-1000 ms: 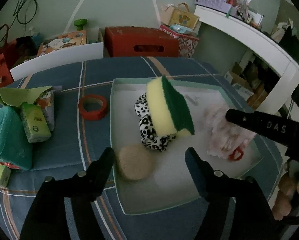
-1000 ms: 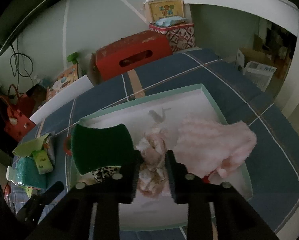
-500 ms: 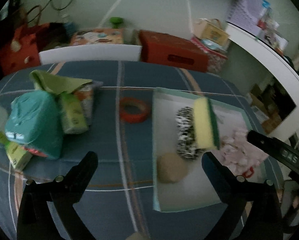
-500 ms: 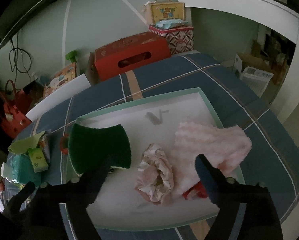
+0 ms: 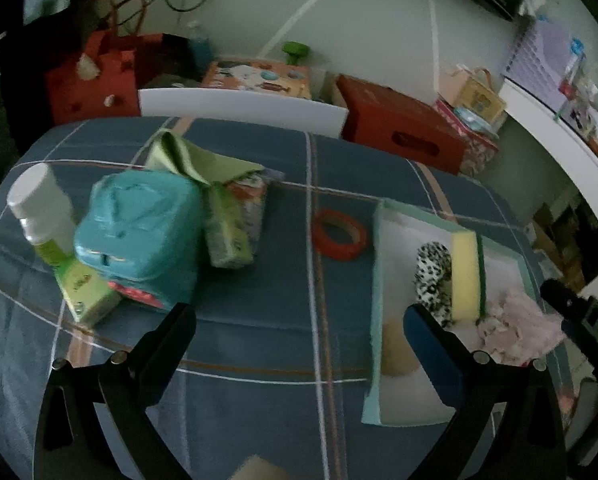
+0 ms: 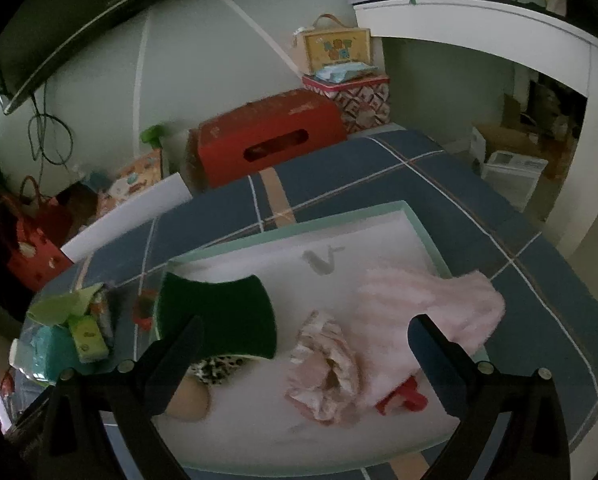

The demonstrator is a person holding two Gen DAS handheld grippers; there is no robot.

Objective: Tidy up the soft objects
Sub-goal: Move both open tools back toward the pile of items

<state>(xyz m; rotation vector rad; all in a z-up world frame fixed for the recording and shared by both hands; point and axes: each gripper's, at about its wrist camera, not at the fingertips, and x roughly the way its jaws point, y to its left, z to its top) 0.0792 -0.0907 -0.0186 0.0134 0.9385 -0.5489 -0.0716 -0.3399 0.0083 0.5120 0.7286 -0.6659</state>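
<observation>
Only the left view shows the teal pack (image 5: 139,236) at 9 o'clock; the right view shows the sponge (image 6: 219,316) and pink cloth (image 6: 427,308) in the tray (image 6: 299,228). The left hand-held gripper (image 5: 299,334) is spread and empty. The right hand-held gripper (image 6: 305,340) is opening, nothing pinched. "DAS" is readable.

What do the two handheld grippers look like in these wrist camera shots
Both are matte black, each with two long tapering fingers and round silver screws near the finger bases. The left gripper has a blue pad on one finger. The right gripper, seen beside it, bears white lettering.

Plaid-clothed table (image 5: 259,340) bearing tray (image 5: 373,292)
</observation>
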